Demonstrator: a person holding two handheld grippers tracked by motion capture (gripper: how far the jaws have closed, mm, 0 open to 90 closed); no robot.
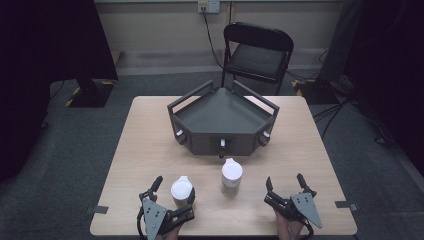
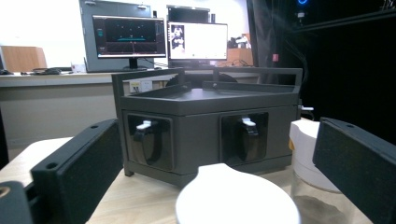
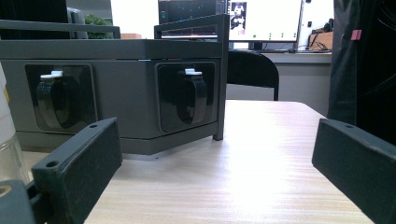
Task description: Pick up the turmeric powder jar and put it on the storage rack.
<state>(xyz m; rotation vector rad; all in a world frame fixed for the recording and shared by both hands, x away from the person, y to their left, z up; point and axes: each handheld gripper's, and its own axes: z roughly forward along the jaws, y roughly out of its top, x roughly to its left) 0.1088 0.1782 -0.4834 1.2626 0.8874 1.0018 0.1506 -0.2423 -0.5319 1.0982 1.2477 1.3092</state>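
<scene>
Fingers [image 1: 191, 196] of my left gripper [image 1: 174, 190] stand spread around the near white-lidded jar [image 1: 181, 190], upright on the tabletop [image 1: 145, 150]; my right gripper [image 1: 285, 183] gapes empty.

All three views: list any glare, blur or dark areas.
High view: evenly lit table, both upper corners nearly black. Left gripper view: the near white lid is soft and out of focus, and the monitors glow bright. Right gripper view: glare washes the tabletop; the window behind is overexposed.

jar [image 1: 181, 190] left of jar two [image 1: 231, 174] | rack [image 1: 222, 120] behind both
</scene>
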